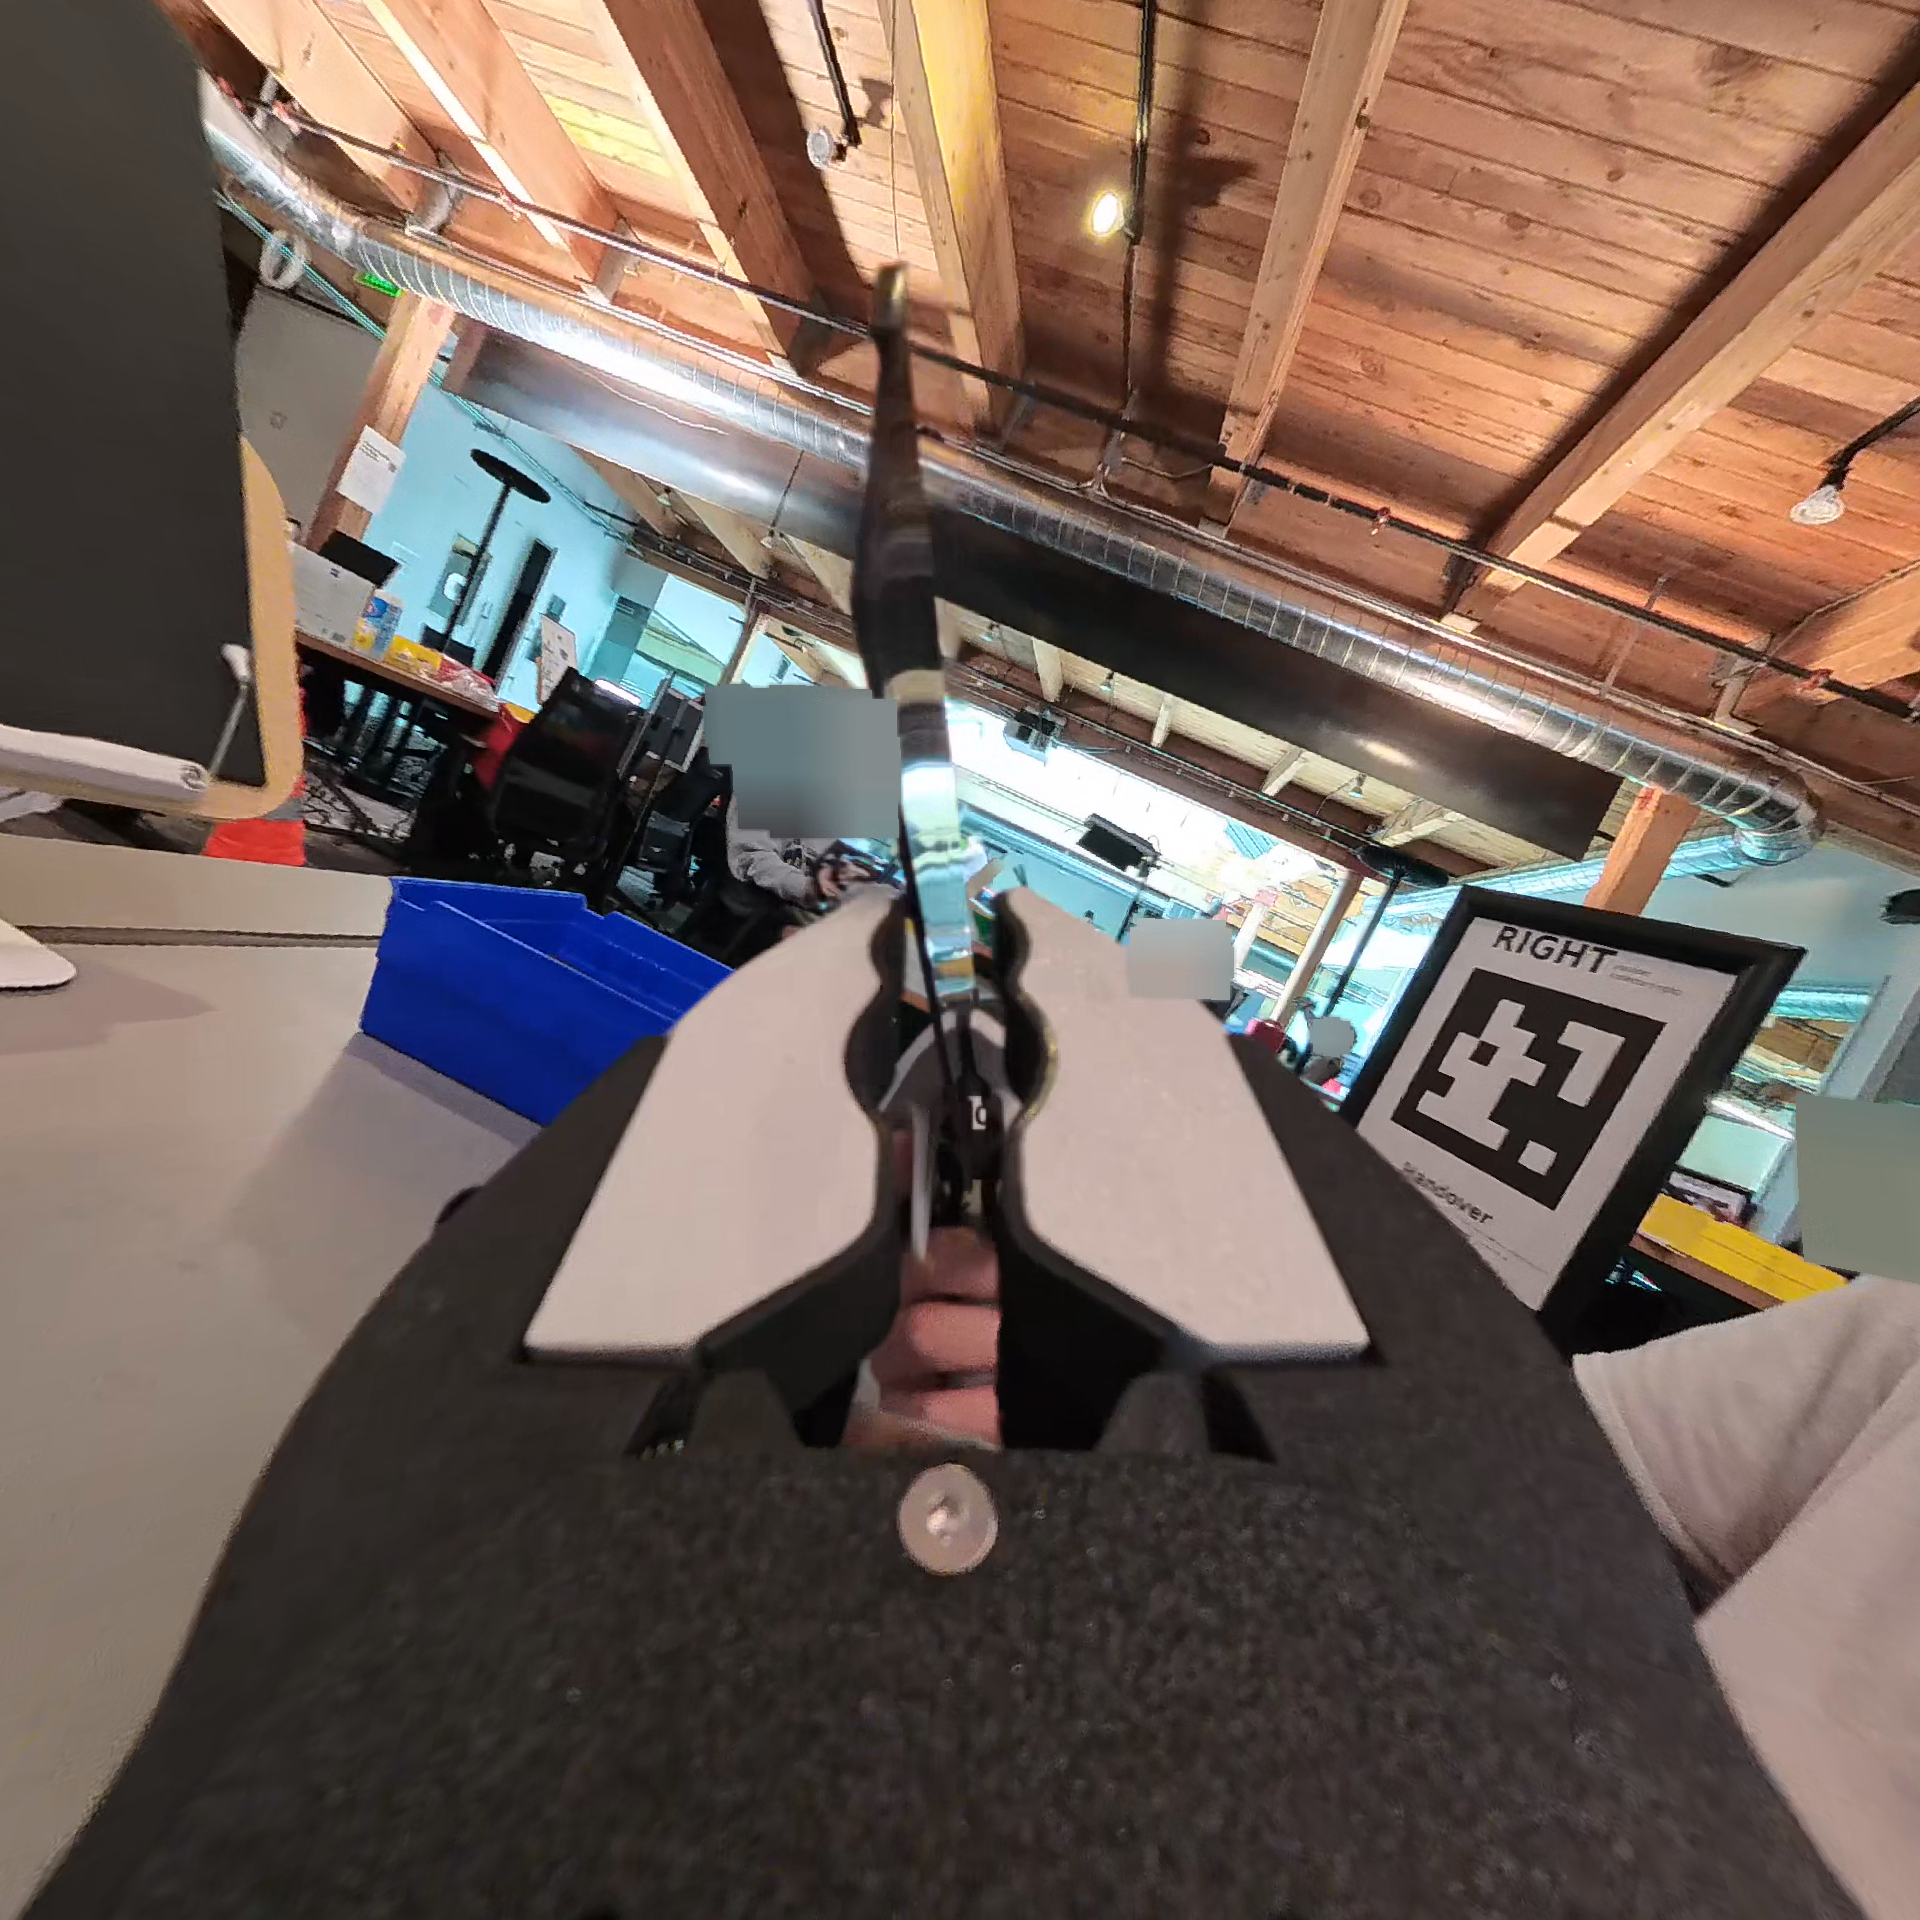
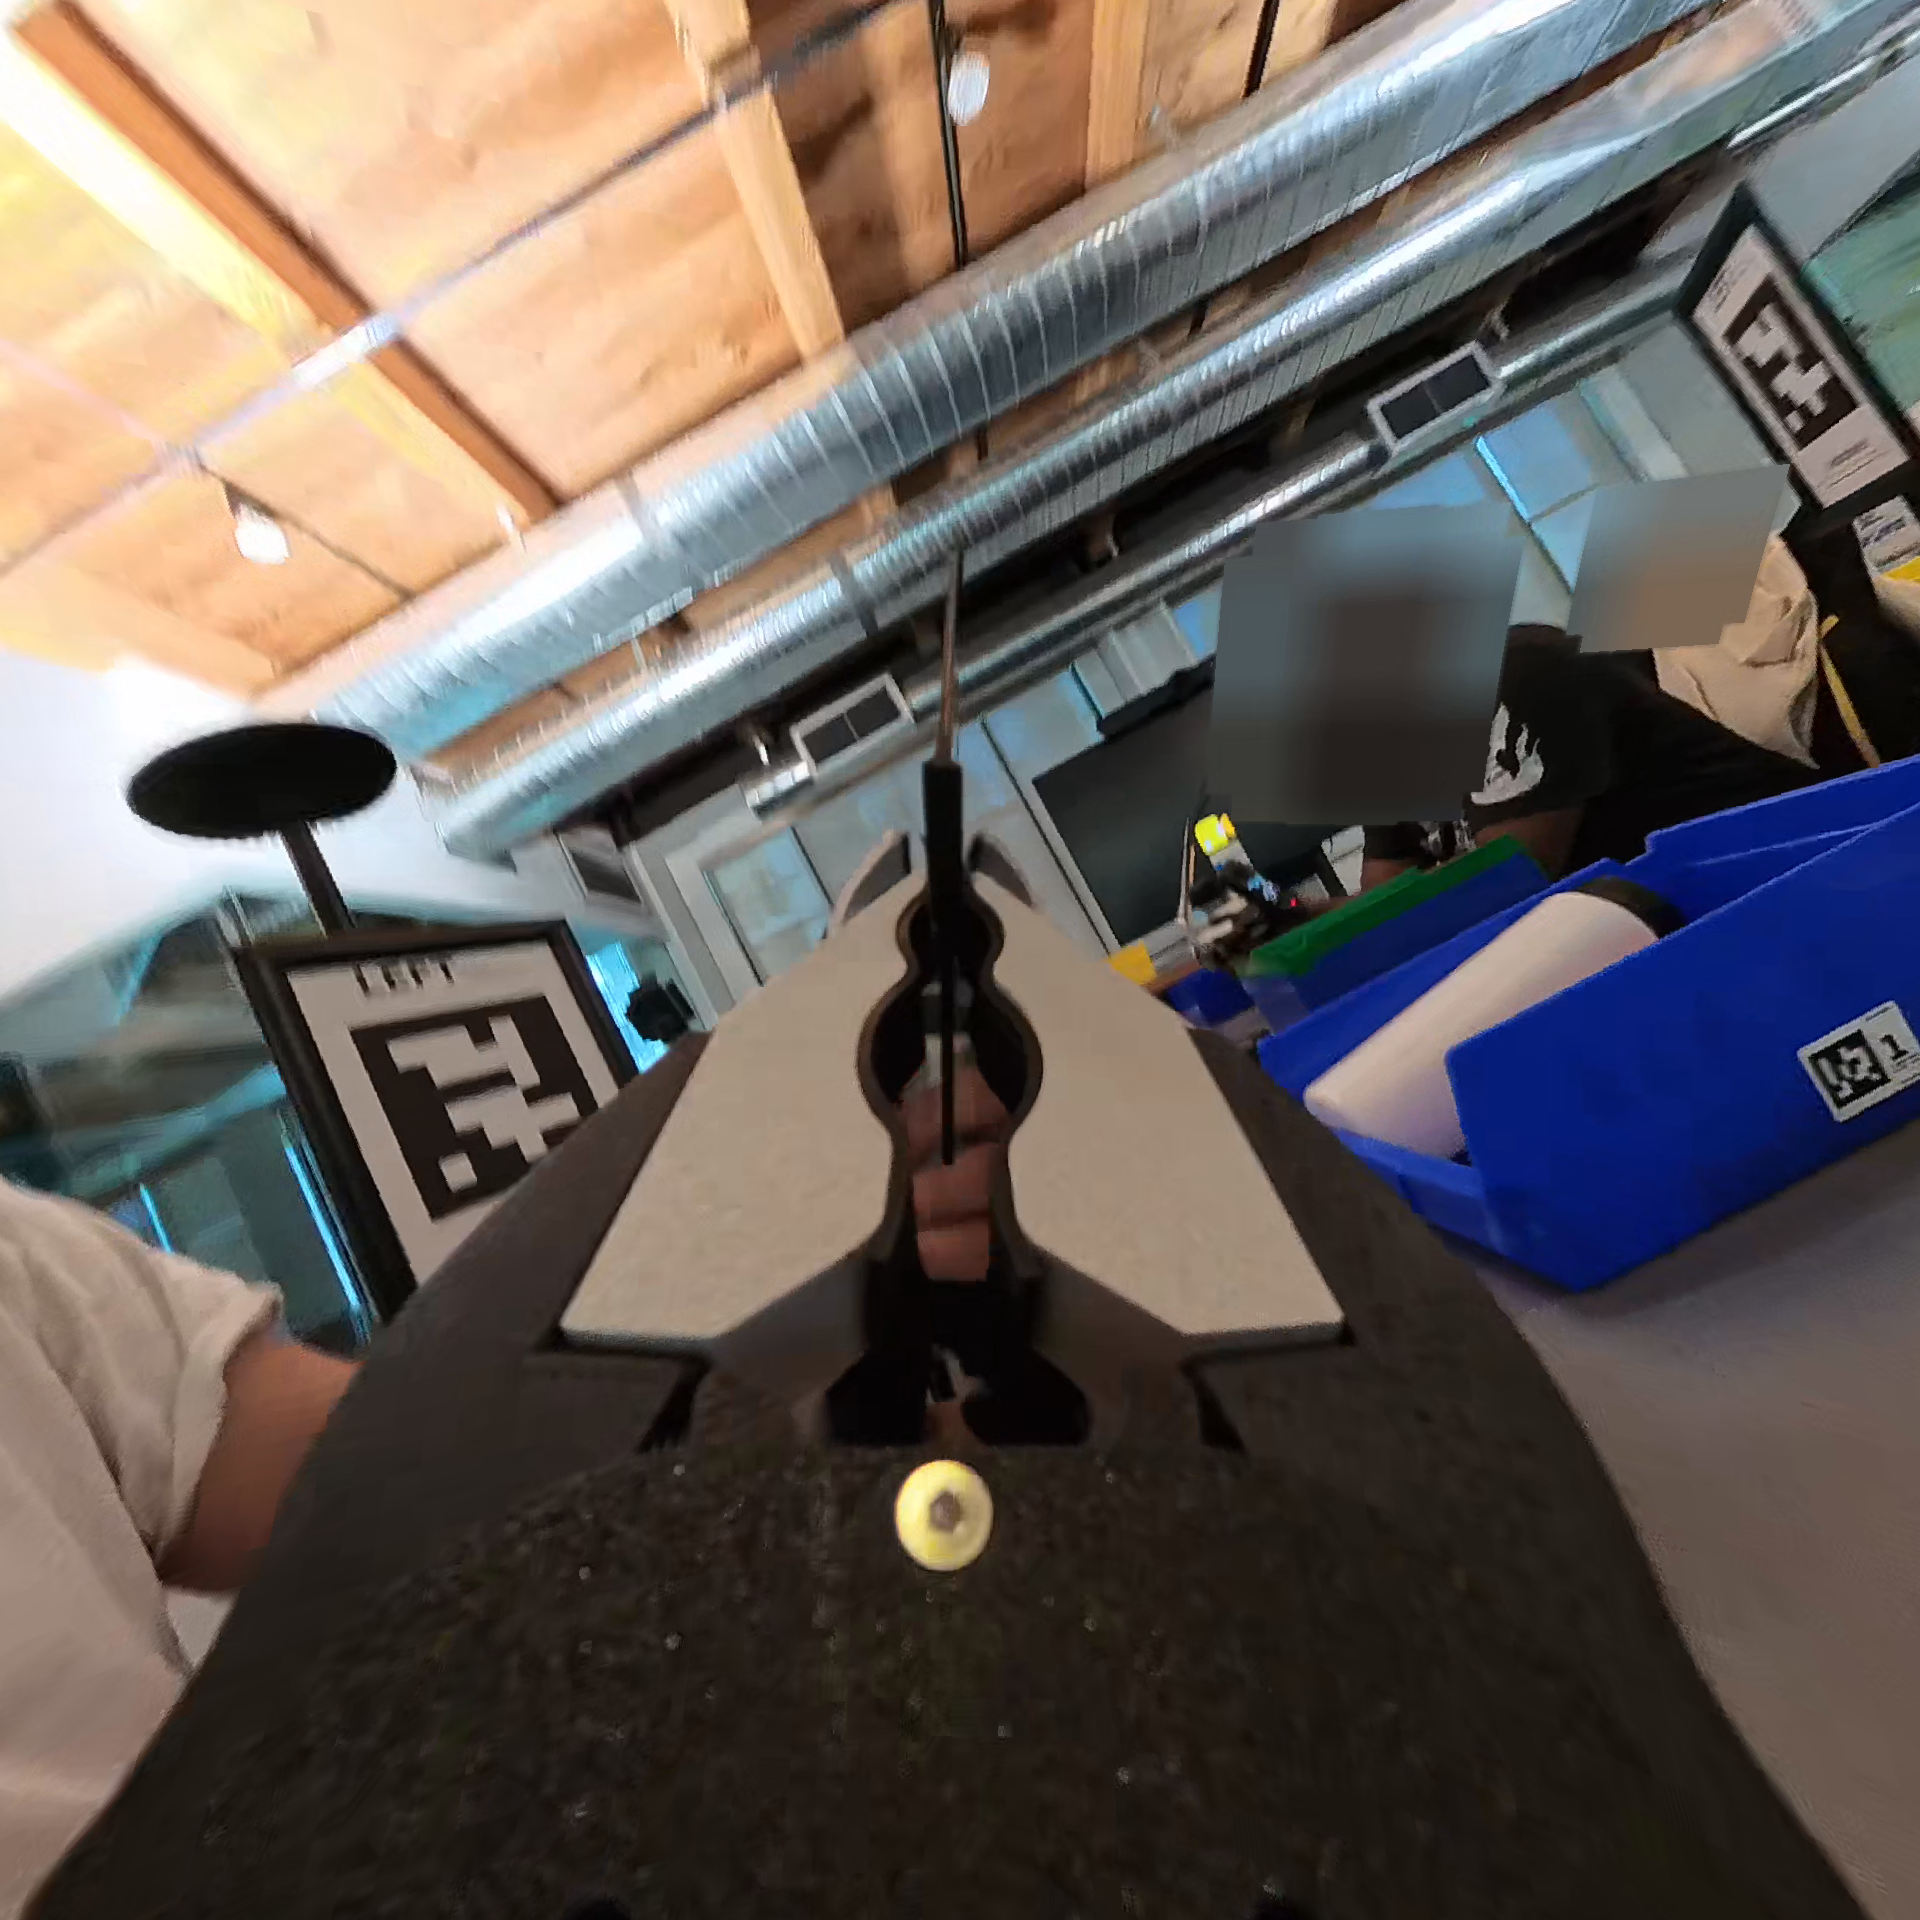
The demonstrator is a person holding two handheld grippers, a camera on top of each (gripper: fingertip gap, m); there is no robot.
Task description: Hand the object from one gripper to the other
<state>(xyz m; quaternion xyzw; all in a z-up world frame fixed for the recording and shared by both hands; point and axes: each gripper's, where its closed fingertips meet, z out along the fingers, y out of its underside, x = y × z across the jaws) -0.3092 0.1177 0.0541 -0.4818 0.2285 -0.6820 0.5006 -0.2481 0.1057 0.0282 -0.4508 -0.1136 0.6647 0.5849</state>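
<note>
My left gripper points up toward the ceiling and is shut on a long utensil. The utensil has a black handle and a shiny metal neck, and the fingers clamp it at the neck. The handle rises past the tips to a metal loop at its end. My right gripper also tilts upward and is shut on a thin black rod that ends in a fine metal shaft. Two pale shapes show just beyond its tips. I cannot tell whether both grippers hold the same object. A hand shows through each gripper's gap.
Blue bins stand on the grey table, left of the left gripper. A framed marker sign stands at the right. In the right wrist view a blue bin holds a white roll, and another marker sign stands at the left. People sit behind. There is about 8 centimeters between the tips of the two grippers.
</note>
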